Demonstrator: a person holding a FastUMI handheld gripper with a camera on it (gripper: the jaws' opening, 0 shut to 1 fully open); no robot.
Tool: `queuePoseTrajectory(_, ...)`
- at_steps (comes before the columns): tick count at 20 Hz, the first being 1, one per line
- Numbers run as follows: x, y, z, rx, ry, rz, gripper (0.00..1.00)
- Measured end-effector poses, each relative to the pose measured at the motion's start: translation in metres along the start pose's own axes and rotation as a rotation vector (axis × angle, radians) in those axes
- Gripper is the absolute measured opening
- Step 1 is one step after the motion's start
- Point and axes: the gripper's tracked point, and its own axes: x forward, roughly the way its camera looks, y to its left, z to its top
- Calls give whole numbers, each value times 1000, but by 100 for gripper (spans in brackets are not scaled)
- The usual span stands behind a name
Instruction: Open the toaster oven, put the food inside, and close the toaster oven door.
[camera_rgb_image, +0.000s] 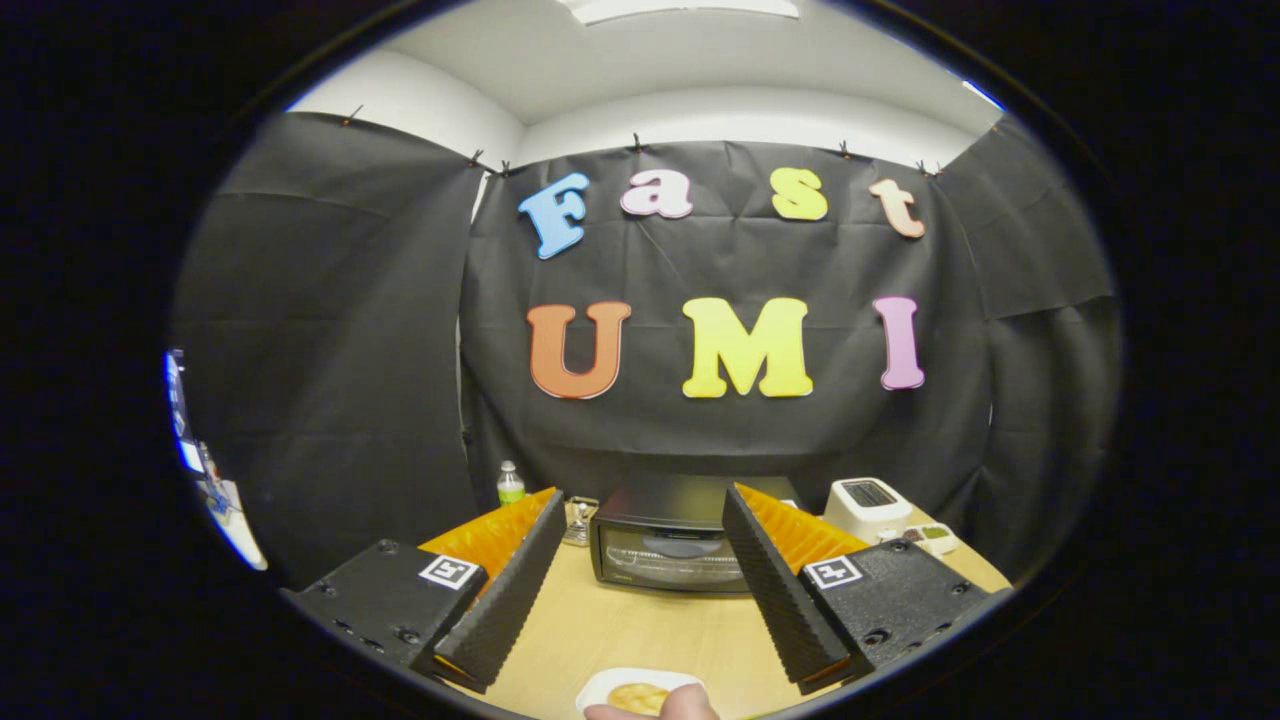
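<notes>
I see the toaster oven (668, 545) standing at the far side of the counter (640, 630), its glass door shut, so I judge nothing is done yet. My gripper (640, 560) hangs in front of it, fingers spread wide, holding nothing. Nearer than the oven, a plate (640, 685) carries the food (638, 697), a fingertip (690, 705) touching its rim.

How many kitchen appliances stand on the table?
2. A black toaster oven, door shut, stands beyond the open fingers. A white toaster stands beside it, by the wall. More may be hidden behind the fingers.
</notes>
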Motion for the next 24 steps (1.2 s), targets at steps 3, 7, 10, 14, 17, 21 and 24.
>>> queuePoseTrajectory(3, -3, -4, 0, 4, -2, -8, 100)
queuePoseTrajectory(7, -10, -21, 3, -1, -8, -36, 100)
queuePoseTrajectory(10, -12, -38, 6, 22, -29, -74, 100)
queuePoseTrajectory(14, -2, -54, 5, 39, -27, -100, 100)
queuePoseTrajectory(17, 22, -58, 9, 54, -41, -108, 100)
queuePoseTrajectory(21, 75, -55, 10, 72, -64, -99, 100)
queuePoseTrajectory(24, 120, -57, -1, 86, -46, -93, 100)
